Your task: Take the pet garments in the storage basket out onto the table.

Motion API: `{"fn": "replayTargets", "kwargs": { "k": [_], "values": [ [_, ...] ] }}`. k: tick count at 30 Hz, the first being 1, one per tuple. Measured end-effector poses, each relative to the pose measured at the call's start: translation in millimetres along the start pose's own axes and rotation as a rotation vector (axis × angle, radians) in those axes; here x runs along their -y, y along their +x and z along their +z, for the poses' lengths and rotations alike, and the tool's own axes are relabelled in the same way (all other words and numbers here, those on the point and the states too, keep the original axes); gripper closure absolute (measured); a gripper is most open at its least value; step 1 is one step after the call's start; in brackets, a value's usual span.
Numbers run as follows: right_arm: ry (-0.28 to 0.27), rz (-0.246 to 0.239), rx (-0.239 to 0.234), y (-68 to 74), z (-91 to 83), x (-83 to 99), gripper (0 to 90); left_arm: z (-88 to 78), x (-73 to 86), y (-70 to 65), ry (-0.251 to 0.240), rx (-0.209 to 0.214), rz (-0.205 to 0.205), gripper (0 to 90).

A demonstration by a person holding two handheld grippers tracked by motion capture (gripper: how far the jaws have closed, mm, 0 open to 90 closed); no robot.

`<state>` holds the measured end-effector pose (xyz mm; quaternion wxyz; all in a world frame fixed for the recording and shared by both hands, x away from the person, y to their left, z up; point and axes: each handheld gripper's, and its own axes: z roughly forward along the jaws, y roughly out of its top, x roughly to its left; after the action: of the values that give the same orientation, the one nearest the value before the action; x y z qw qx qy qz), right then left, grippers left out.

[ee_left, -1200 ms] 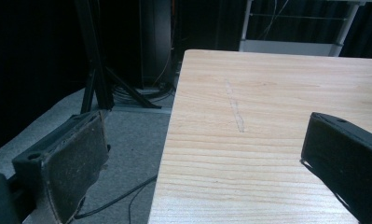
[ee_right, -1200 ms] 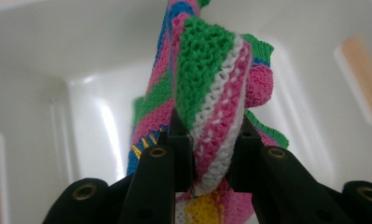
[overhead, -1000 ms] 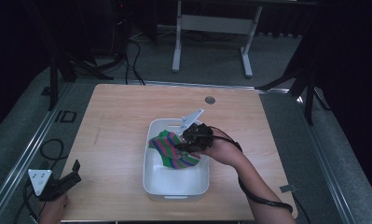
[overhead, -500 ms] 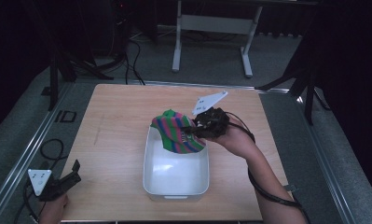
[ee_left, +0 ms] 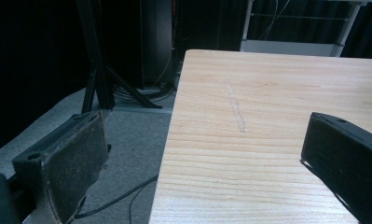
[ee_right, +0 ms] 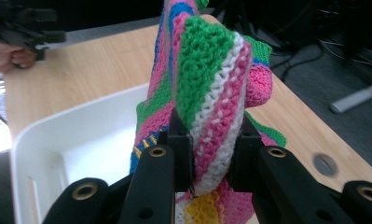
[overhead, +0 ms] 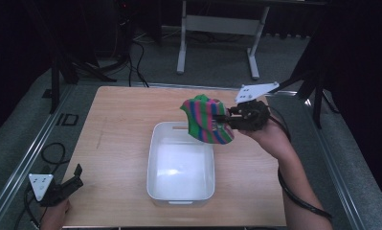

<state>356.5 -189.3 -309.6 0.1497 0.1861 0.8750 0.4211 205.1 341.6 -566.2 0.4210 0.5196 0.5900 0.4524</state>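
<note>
Plainly, progress: the striped knitted cloth (overhead: 207,120) is out of the white bin (overhead: 181,191) and held above its far rim; the bin looks empty, though its glare hides detail.
Left to do: probably setting the cloth down somewhere on the wooden table (overhead: 117,129).
Right gripper (ee_right: 208,135): clenched on a fold of the cloth.
Left gripper (overhead: 73,175): jaws spread apart, holding nothing, at the table's near left corner.
Right gripper view adds: the fold pinched between the jaws.
Left gripper view adds: a faint scratch (ee_left: 236,108) on the tabletop.

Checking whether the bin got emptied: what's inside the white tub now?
The white tub looks empty. The striped knit cloth, clamped in the right gripper, hangs above its far corner, hiding that corner.
</note>
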Motion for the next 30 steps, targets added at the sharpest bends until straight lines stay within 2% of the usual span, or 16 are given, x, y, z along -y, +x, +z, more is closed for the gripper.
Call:
{"fn": "replayTargets", "kwargs": {
  "k": [9, 17, 20, 24, 26, 27, 28, 30],
  "values": [
    [-0.008, 0.071, 0.076, -25.1, -34.1, 32.6, 75.0, 0.5, -0.3, 0.3, 0.005, 0.001, -0.001, 0.9],
    [-0.029, 0.128, 0.120, -38.6, -52.7, 58.4, 74.8, 0.1, -0.1, 0.1, 0.002, 0.000, -0.001, 0.9],
    [-0.028, 0.139, 0.126, -40.0, -53.5, 63.8, 74.9, 0.1, -0.1, 0.0, 0.002, 0.000, 0.000, 0.9],
    [-0.012, 0.174, 0.130, -43.1, -45.0, 86.6, 74.8, 0.2, -0.2, 0.1, 0.005, 0.000, 0.001, 0.9],
    [-0.009, 0.178, 0.131, -43.5, -42.8, 90.9, 74.8, 0.2, -0.2, 0.1, 0.005, 0.000, 0.001, 0.9],
    [-0.009, 0.186, 0.130, -43.3, -33.8, 107.6, 74.8, 0.1, -0.1, -0.4, 0.004, -0.002, 0.002, 0.9],
    [-0.009, 0.186, 0.130, -43.3, -33.8, 107.6, 74.8, 0.1, -0.1, -0.4, 0.004, -0.002, 0.002, 0.9],
    [-0.010, 0.201, 0.132, -43.0, -25.3, 124.8, 74.8, 0.1, -0.1, -0.1, 0.003, -0.001, 0.002, 0.9]
  ]
}}
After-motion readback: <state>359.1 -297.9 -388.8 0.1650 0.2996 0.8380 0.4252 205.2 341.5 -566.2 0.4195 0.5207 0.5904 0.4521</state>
